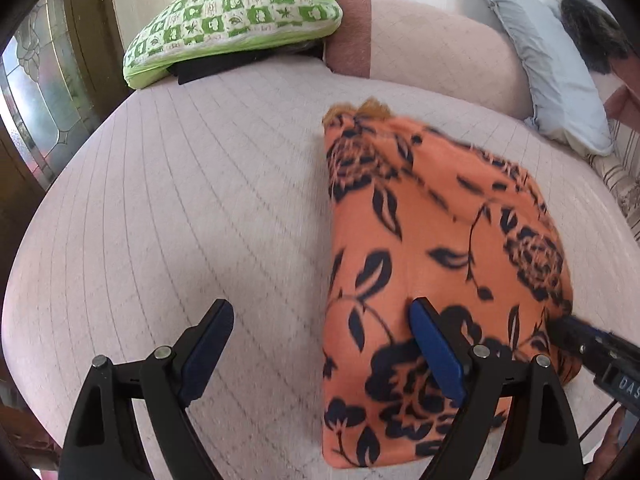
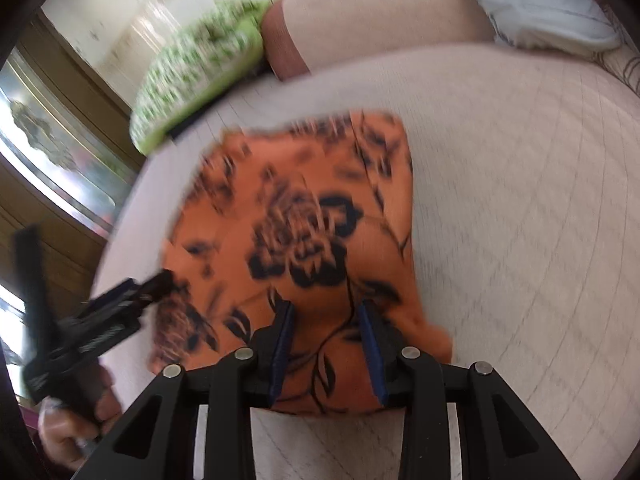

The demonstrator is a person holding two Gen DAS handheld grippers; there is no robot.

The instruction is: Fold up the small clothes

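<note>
Lying folded on bed (image 1: pixel 180 200), orange floral garment (image 1: pixel 420 220), both claws spread above its near edge

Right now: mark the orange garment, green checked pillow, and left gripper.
orange garment (image 1: pixel 432 240): left wrist view, middle of the floral cloth.
green checked pillow (image 1: pixel 236 20): left wrist view, centre of its top.
left gripper (image 1: pixel 320 312): left wrist view, midway between fingertips.

one orange garment (image 1: pixel 420 240); two pillows (image 1: pixel 236 20) (image 1: pixel 552 68); two tools (image 1: pixel 320 336) (image 2: pixel 326 340)

Home bedroom — quilted pink bed (image 1: pixel 168 208), green patterned pillow (image 1: pixel 236 16), grey pillow (image 1: pixel 548 64), leaded-glass door (image 1: pixel 36 92)
</note>
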